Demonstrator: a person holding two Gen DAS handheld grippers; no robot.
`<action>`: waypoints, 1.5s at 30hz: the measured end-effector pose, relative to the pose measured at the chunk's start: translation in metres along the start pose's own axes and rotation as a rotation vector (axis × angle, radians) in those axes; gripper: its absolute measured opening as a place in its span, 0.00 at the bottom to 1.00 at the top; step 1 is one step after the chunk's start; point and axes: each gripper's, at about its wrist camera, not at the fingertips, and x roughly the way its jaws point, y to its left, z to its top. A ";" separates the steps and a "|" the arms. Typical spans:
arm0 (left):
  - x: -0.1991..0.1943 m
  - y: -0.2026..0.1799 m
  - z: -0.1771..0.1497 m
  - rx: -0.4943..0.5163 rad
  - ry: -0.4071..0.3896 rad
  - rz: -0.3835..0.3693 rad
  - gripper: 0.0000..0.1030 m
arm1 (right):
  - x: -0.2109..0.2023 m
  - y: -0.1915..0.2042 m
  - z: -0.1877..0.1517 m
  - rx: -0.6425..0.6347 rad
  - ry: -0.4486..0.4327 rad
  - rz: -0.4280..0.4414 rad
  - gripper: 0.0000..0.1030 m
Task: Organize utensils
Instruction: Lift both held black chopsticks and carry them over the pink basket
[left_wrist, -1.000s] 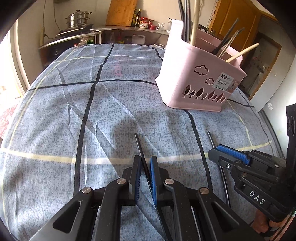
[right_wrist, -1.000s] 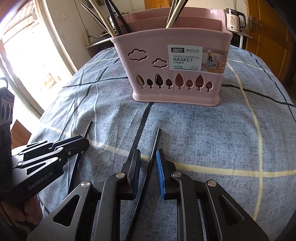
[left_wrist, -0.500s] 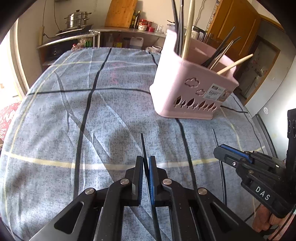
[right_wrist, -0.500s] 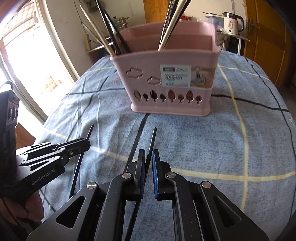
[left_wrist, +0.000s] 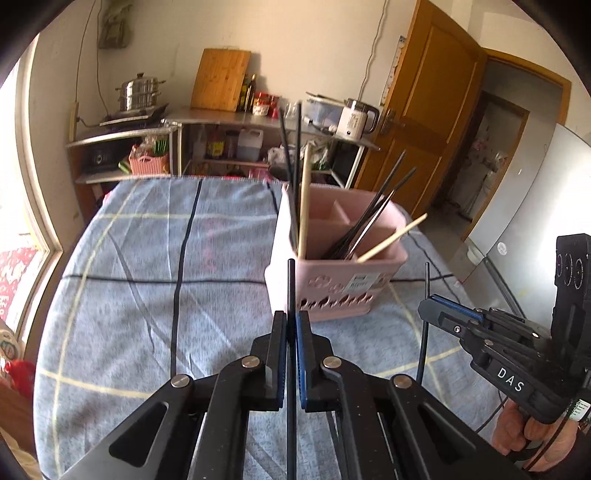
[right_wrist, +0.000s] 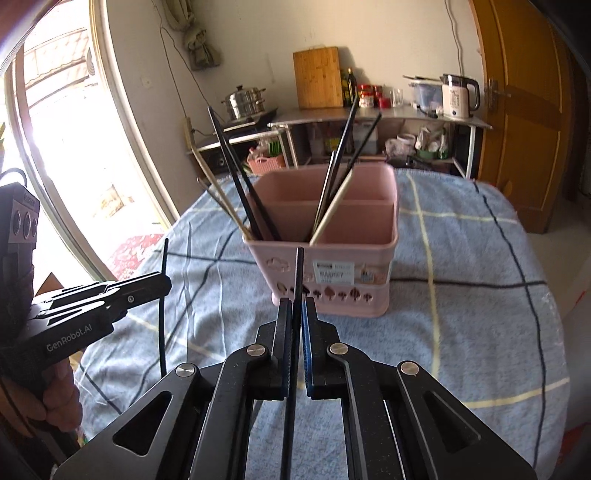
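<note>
A pink divided utensil basket (left_wrist: 384, 258) (right_wrist: 369, 243) stands on the blue checked tablecloth, holding several black and wooden chopsticks. My left gripper (left_wrist: 291, 321) is shut on a black chopstick (left_wrist: 291, 284), lifted above the cloth and pointing toward the basket. My right gripper (right_wrist: 297, 308) is shut on another black chopstick (right_wrist: 298, 273), also lifted just in front of the basket. Each gripper shows in the other's view: the right one (left_wrist: 430, 306) with its chopstick (left_wrist: 424, 332), the left one (right_wrist: 162, 286) with its chopstick (right_wrist: 162, 314).
The table with the blue cloth (left_wrist: 147, 295) (right_wrist: 480, 295) ends at a window on the left. Behind it is a kitchen counter (left_wrist: 229, 118) with a steel pot (left_wrist: 140, 92), a cutting board (left_wrist: 221, 79) and a kettle (right_wrist: 460, 96). A wooden door (left_wrist: 424, 122) is at the right.
Both grippers closed on a black chopstick lying on the cloth and lifted it up; both views now look from higher up, down into the basket.
</note>
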 end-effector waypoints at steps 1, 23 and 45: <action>-0.002 -0.001 0.005 0.005 -0.009 -0.001 0.04 | -0.004 0.001 0.004 -0.003 -0.014 0.000 0.05; -0.029 -0.010 0.022 0.033 -0.083 -0.011 0.04 | -0.044 -0.007 0.021 -0.014 -0.131 -0.009 0.05; -0.058 -0.026 0.043 0.058 -0.083 -0.062 0.04 | -0.076 -0.002 0.032 -0.036 -0.187 0.006 0.05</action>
